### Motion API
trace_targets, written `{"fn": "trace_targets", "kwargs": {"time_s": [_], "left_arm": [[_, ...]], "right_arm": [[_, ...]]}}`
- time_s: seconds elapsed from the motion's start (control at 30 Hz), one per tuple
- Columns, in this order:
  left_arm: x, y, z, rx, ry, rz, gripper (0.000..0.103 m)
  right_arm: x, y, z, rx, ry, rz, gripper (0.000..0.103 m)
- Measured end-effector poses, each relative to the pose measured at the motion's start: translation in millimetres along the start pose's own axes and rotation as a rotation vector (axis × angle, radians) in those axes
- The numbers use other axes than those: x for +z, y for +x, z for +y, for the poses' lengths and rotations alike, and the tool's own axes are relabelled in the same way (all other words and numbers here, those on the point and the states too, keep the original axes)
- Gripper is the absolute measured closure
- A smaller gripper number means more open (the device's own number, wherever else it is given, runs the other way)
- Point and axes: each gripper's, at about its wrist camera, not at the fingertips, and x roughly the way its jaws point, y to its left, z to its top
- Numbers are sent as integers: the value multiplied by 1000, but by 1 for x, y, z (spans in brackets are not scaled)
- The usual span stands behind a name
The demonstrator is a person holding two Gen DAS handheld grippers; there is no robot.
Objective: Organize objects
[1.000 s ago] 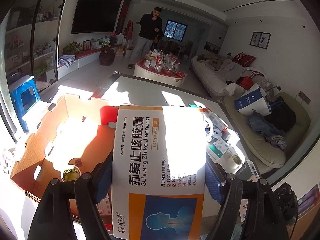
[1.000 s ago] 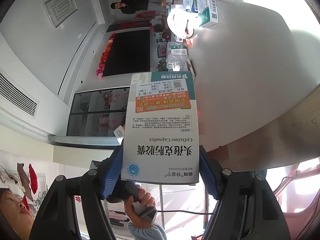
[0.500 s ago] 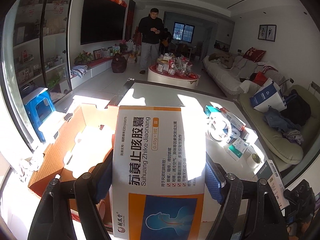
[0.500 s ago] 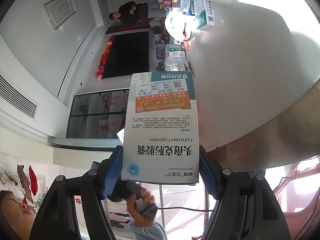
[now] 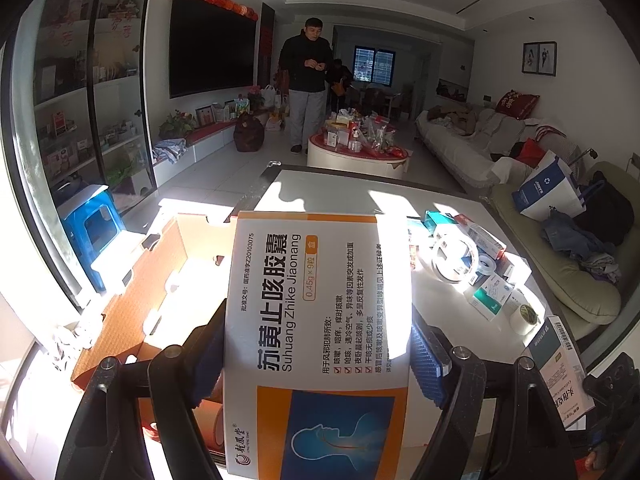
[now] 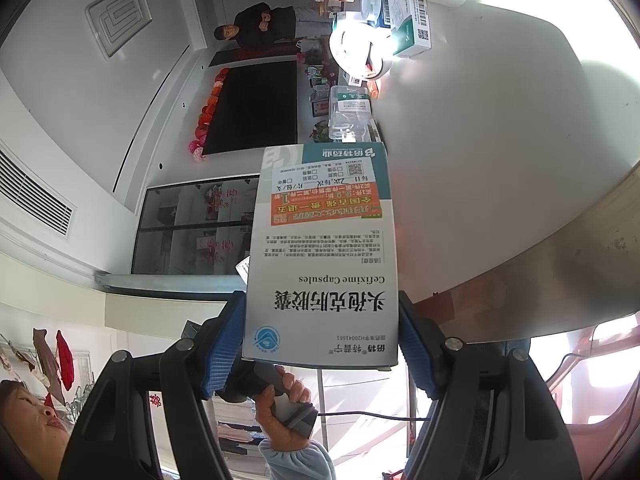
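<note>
My left gripper (image 5: 318, 354) is shut on a white and orange Suhuang Zhike medicine box (image 5: 320, 320), held above the right edge of an open cardboard box (image 5: 132, 300) at the table's left. My right gripper (image 6: 322, 336) is shut on a white and teal Cefixime Capsules box (image 6: 324, 264), held in the air with the view rolled sideways. That box also shows at the right edge of the left wrist view (image 5: 558, 364). Several more medicine boxes (image 5: 476, 240) and tape rolls (image 5: 456, 258) lie on the white table (image 5: 328, 196).
A man (image 5: 306, 84) stands by a round coffee table (image 5: 356, 152) beyond the white table. A blue stool (image 5: 94, 220) stands left of the cardboard box. A sofa with clothes and bags (image 5: 560, 232) runs along the right. The operator's hand (image 6: 284, 412) holds the left gripper's handle.
The left gripper has lifted and tilted up with its box: the cardboard box's inside has dropped out of sight and more of the room shows. The right gripper has hardly moved.
</note>
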Motion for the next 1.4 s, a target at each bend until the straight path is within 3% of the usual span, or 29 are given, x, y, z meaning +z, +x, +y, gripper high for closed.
{"fn": "trace_targets", "kwargs": {"time_s": [0.53, 0.87, 1.4], "left_arm": [[-2, 4, 2, 17, 0, 11, 20], [-4, 5, 12, -12, -50, 20, 20], [-2, 3, 2, -27, -42, 24, 20]], "right_arm": [[-6, 15, 1, -6, 0, 38, 32], [-8, 19, 0, -13, 6, 50, 32], [-9, 22, -4, -2, 14, 63, 32]]}}
